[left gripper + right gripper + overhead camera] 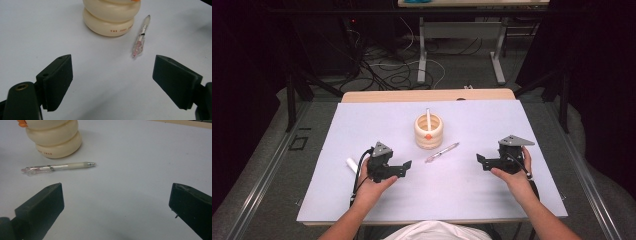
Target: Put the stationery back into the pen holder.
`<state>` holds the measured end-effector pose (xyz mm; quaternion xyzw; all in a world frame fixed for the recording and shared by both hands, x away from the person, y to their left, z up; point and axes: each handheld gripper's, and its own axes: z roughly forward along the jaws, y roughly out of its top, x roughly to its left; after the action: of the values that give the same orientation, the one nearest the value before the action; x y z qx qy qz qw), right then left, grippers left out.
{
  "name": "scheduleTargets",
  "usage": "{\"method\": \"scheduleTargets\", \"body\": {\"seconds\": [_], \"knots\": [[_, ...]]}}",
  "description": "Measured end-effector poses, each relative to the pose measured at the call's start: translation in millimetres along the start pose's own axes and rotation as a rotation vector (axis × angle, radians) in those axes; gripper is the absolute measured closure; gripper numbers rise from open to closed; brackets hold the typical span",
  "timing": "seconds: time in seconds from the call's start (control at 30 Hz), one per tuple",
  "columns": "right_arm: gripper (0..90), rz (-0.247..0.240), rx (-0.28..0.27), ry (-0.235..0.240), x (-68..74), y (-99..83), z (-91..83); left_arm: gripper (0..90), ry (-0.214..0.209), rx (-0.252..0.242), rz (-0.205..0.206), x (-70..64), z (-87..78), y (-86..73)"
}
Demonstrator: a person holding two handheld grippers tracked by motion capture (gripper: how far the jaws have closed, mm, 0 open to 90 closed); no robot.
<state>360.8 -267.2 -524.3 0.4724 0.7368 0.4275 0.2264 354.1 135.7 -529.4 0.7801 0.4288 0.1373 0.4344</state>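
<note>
Person seated at white bench [362, 200], a gripper in each hand. Clear pen [442, 152] lies flat mid-bench, just beside a cream ribbed holder [429, 131] w/ another pen upright inside, likely where it's headed. Left gripper [404, 167] & right gripper [481, 160] flank the pen, well apart from it, fingers [56, 82] released and wide, grasping nothing, aimed inward, prob. ready to reach.

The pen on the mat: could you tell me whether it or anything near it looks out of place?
The pen lies loose on the mat beside the cream holder, which already holds one upright. A white stick lies by the left claw.
</note>
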Motion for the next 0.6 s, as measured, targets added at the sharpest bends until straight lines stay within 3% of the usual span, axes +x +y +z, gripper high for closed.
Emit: {"method": "scheduleTargets", "body": {"seconds": [0.37,0.6], "knots": [[0.0,0.016,-0.018,0.001,-4.1,-0.3,-3.9,19.0,-0.006,-0.007,0.026,-5.3,5.7,10.0],[0.8,0.014,-0.018,-0.002,-3.1,0.6,-5.2,21.2,-0.005,0.028,0.084,-13.3,12.9,20.3]]}}
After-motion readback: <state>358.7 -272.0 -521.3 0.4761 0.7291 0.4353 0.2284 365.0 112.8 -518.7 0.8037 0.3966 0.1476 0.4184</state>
